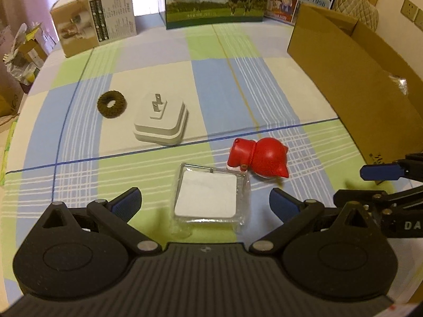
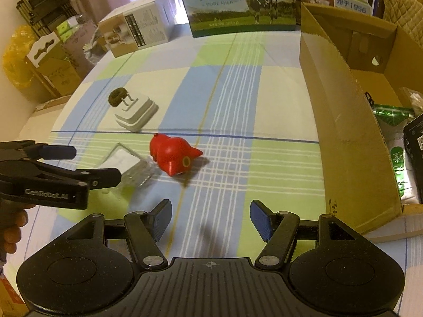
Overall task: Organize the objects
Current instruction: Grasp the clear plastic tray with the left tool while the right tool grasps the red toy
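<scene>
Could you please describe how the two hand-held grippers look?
Both are matte black with ribbed bases, silver pivot pins and blue finger pads. The left hand-held gripper bears white "GenRobot.AI" lettering on its side; the right hand-held gripper looks the same build.

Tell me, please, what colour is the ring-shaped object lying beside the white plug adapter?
The ring is dark brown and fuzzy-looking, clearest in the left wrist view.

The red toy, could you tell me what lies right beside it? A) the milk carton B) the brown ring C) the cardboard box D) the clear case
D: the clear case sits right beside the red toy, nearly touching; the ring lies further off by the white plug.
</scene>
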A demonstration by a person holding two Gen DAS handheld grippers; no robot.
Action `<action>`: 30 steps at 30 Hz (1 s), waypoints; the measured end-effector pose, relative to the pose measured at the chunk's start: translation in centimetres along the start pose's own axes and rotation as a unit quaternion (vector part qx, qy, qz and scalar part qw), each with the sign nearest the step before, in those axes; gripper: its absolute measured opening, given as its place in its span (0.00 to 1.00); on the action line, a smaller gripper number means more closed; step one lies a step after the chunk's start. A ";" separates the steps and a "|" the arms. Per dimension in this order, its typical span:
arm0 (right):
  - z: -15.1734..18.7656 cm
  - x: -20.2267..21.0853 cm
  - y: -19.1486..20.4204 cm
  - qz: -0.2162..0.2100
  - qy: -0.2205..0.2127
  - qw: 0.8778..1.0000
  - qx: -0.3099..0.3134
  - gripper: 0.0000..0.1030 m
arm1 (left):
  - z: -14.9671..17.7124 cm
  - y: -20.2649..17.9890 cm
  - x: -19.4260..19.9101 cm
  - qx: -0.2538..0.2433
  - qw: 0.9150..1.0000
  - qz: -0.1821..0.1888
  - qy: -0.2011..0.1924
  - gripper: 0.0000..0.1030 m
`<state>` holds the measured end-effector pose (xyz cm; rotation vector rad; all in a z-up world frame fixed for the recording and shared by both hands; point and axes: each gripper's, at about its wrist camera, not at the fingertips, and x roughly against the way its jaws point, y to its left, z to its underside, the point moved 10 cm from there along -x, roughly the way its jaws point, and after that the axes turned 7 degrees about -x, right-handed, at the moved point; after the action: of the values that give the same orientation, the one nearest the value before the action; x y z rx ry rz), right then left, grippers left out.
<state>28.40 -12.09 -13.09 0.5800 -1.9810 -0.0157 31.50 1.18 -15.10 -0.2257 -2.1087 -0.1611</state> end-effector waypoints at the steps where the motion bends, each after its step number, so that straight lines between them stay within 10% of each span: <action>1: 0.0 -0.1 -0.1 0.001 0.001 1.000 -0.001 0.61 | 0.0 0.0 -0.4 -0.001 1.000 0.002 0.003 0.96; 17: -1.3 -1.8 -0.2 0.000 0.003 1.000 0.009 0.61 | 0.0 -0.4 -3.7 -0.019 0.999 0.019 0.021 0.67; 30: -3.8 -5.3 5.0 -0.052 -0.025 0.989 0.136 0.61 | 1.9 4.5 -2.5 0.032 0.999 -0.019 0.020 0.65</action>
<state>31.54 -4.63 -14.42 0.8654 -2.0144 0.1794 32.19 5.70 -18.09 -0.1430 -2.0766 -0.1194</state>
